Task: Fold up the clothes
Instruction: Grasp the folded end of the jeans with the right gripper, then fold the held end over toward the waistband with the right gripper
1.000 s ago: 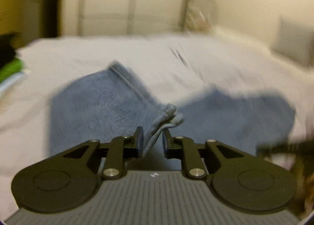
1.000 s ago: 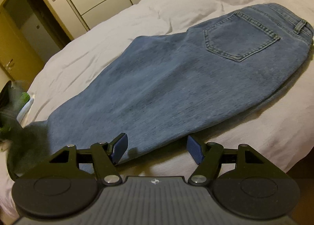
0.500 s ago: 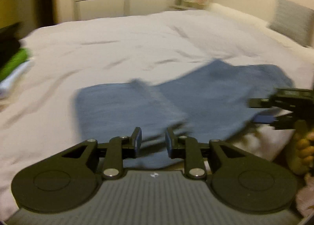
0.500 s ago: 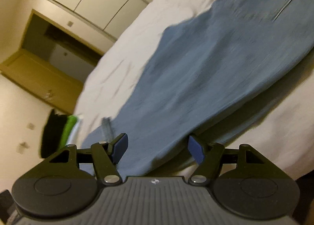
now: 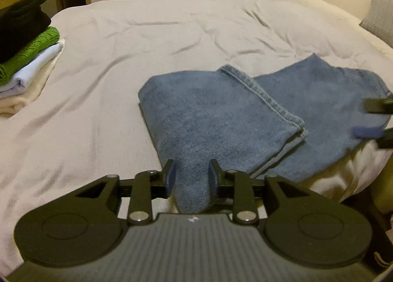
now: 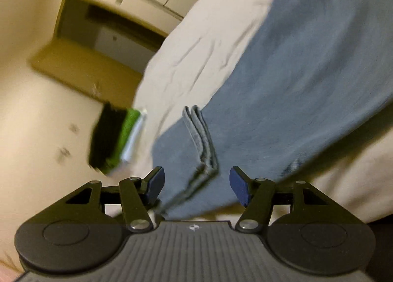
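Jeans (image 5: 221, 119) on bed (image 5: 122, 60): legs folded over seat, further folding likely left; left hand-held gripper (image 5: 191, 178) clamps the fold, right hand-held gripper (image 6: 196, 183) gapes beside the hems.

In the tilted, blurred right wrist view, the right gripper (image 6: 197, 185) hangs with its blue-padded fingers (image 6: 237, 185) spread wide above the folded-over hem (image 6: 200, 144) of the jeans (image 6: 282, 90). The jeans lie on a pale bed (image 6: 196, 43), with a stack of folded clothes (image 6: 115, 139) beyond.

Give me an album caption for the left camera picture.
Left gripper pinching half-folded jeans on a bed, folded clothes stacked nearby.
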`<control>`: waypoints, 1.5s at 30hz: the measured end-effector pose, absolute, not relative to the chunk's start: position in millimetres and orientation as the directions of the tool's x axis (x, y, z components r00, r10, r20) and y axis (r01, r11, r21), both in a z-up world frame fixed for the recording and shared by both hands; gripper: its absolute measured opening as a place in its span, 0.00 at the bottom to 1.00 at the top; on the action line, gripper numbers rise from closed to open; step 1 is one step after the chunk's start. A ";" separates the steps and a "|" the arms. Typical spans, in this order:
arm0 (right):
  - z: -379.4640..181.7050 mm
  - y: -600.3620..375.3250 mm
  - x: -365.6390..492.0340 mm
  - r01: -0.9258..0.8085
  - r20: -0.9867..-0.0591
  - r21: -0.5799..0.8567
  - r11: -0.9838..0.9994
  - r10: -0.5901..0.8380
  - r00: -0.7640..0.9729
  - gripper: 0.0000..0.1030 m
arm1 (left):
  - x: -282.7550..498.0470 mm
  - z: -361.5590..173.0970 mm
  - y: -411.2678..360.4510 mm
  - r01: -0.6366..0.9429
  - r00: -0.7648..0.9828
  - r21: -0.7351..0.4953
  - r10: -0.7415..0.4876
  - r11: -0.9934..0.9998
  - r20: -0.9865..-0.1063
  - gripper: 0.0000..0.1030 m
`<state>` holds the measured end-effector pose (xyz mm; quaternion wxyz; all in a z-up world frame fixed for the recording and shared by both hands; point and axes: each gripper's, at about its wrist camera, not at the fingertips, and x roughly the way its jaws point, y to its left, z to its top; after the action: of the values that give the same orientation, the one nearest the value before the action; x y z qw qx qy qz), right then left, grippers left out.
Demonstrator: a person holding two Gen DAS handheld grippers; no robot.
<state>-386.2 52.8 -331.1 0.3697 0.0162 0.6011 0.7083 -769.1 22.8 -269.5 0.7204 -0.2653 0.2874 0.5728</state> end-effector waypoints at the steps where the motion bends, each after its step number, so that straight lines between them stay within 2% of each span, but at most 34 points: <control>1: -343.6 62.0 -392.7 -0.462 -0.405 0.886 0.025 0.527 -0.747 0.57 | -771.4 -268.6 22.3 -0.978 0.180 -0.055 0.675 0.203 -0.716 0.29; 5: -376.0 86.2 -426.5 -0.436 -0.429 0.894 0.105 0.483 -0.763 0.52 | -776.2 -271.9 25.7 -0.976 0.193 -0.072 0.670 0.204 -0.717 0.31; 10: -377.3 105.5 -450.1 -0.465 -0.442 0.881 0.090 0.510 -0.738 0.52 | -778.2 -271.4 28.5 -0.975 0.206 -0.091 0.664 0.203 -0.719 0.32; 11: -375.7 109.5 -454.6 -0.476 -0.445 0.876 0.079 0.516 -0.732 0.45 | -777.6 -270.9 29.4 -0.975 0.206 -0.090 0.664 0.205 -0.719 0.32; 12: -373.9 111.1 -460.8 -0.497 -0.452 0.865 0.059 0.520 -0.724 0.19 | -776.1 -269.9 30.0 -0.975 0.204 -0.085 0.665 0.207 -0.719 0.31; 14: -370.8 111.2 -475.9 -0.554 -0.480 0.832 0.018 0.524 -0.704 0.15 | -772.5 -266.6 30.5 -0.974 0.201 -0.074 0.665 0.213 -0.719 0.30; 16: -357.3 107.9 -477.8 -0.603 -0.483 0.797 -0.040 0.558 -0.675 0.14 | -766.7 -259.3 28.7 -0.970 0.211 -0.070 0.670 0.232 -0.712 0.29; 21: -303.6 82.8 -434.3 -0.705 -0.410 0.692 -0.156 0.720 -0.561 0.13 | -738.5 -226.7 20.6 -0.938 0.309 -0.091 0.686 0.334 -0.659 0.31; 25: -315.5 72.1 -355.3 -0.714 -0.454 0.700 0.007 0.776 -0.437 0.12 | -696.7 -216.9 30.1 -0.904 0.363 -0.072 0.665 0.422 -0.653 0.32; 29: -334.7 63.0 -275.4 -0.684 -0.518 0.705 0.186 0.795 -0.317 0.13 | -643.0 -235.8 61.6 -0.872 0.375 -0.056 0.590 0.486 -0.715 0.32; 32: -349.1 56.1 -215.5 -0.643 -0.567 0.698 0.316 0.792 -0.227 0.14 | -609.1 -251.8 75.6 -0.862 0.326 0.006 0.564 0.507 -0.759 0.31; 34: -356.3 53.8 -204.3 -0.614 -0.553 0.721 0.322 0.801 -0.230 0.14 | -593.5 -260.2 80.7 -0.861 0.280 0.054 0.560 0.506 -0.780 0.31; 38: -369.5 50.5 -198.4 -0.556 -0.496 0.780 0.288 0.825 -0.270 0.22 | -589.5 -260.1 82.0 -0.875 0.229 0.088 0.568 0.476 -0.791 0.32; 40: -374.9 49.0 -194.1 -0.531 -0.474 0.802 0.274 0.833 -0.286 0.23 | -588.3 -260.5 83.7 -0.882 0.198 0.108 0.567 0.459 -0.800 0.32; 45: -370.6 55.5 -176.9 -0.570 -0.496 0.781 0.258 0.810 -0.314 0.22 | -581.6 -260.7 84.6 -0.880 0.149 0.150 0.562 0.450 -0.814 0.32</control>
<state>-176.9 55.5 -370.6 0.5754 0.1100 0.5456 0.5993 -581.6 84.6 -260.7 0.7350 -0.1852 0.4298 0.4907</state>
